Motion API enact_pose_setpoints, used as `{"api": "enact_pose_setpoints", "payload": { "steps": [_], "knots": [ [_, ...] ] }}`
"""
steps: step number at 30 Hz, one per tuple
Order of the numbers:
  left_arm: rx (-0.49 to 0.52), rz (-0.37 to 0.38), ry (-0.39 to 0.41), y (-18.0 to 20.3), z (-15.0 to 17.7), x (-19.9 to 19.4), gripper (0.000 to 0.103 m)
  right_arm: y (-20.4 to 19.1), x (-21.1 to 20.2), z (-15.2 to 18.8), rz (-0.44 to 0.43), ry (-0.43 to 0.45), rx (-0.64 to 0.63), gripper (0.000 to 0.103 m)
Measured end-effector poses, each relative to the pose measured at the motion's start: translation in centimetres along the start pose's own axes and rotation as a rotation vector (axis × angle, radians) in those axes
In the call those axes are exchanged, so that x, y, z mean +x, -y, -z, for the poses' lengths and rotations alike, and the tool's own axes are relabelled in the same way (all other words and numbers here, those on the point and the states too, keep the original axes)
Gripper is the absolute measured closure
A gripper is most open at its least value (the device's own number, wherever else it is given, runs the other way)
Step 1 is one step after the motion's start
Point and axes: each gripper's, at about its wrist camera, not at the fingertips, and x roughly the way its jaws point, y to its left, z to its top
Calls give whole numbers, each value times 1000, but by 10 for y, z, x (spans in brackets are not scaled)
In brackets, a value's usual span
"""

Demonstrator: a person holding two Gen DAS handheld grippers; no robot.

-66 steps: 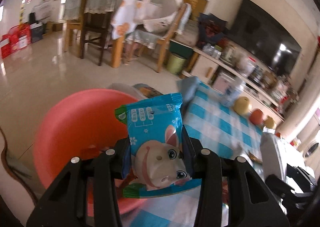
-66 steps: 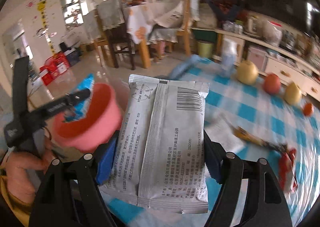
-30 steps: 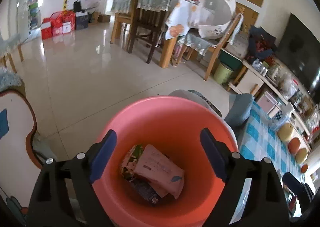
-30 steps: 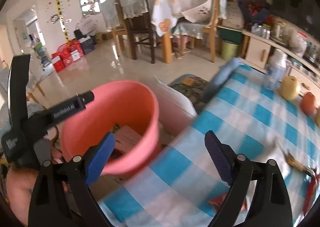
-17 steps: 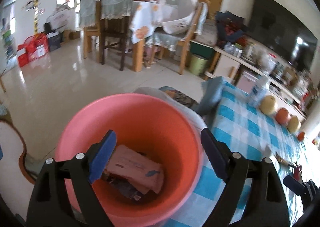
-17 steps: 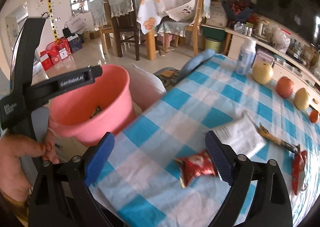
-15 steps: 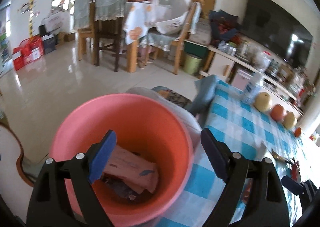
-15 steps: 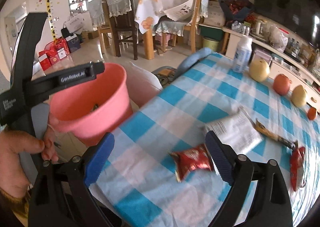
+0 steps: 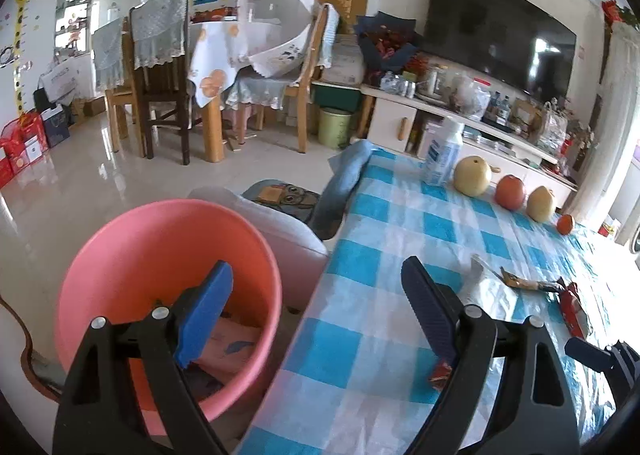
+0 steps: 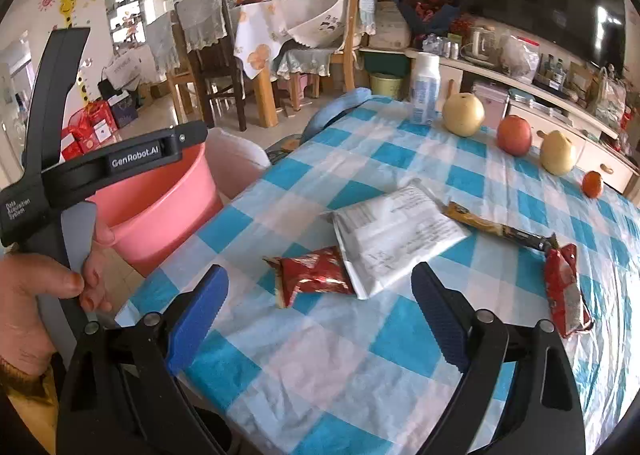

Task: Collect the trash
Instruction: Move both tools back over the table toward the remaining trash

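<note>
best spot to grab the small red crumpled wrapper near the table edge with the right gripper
Take the red wrapper across its puffed middle, coming down from above with the open right gripper. It lies flat on the tablecloth, its right end touching the white packet, so close from its free near and far sides.

Both wrist views close above the table, sharing bin.

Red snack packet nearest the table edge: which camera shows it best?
The right wrist view. The red snack packet lies whole there on the checked tablecloth, between the open right tool's fingers, touching the white packet. The left wrist view shows only a red corner behind a finger.
</note>
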Motion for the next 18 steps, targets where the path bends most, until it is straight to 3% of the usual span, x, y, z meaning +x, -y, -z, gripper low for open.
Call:
{"api": "enact_pose_setpoints", "payload": {
  "steps": [18],
  "knots": [
    [137,84,-27,68,17,1,16,58,-25,27,43,19,54,11]
  ]
}}
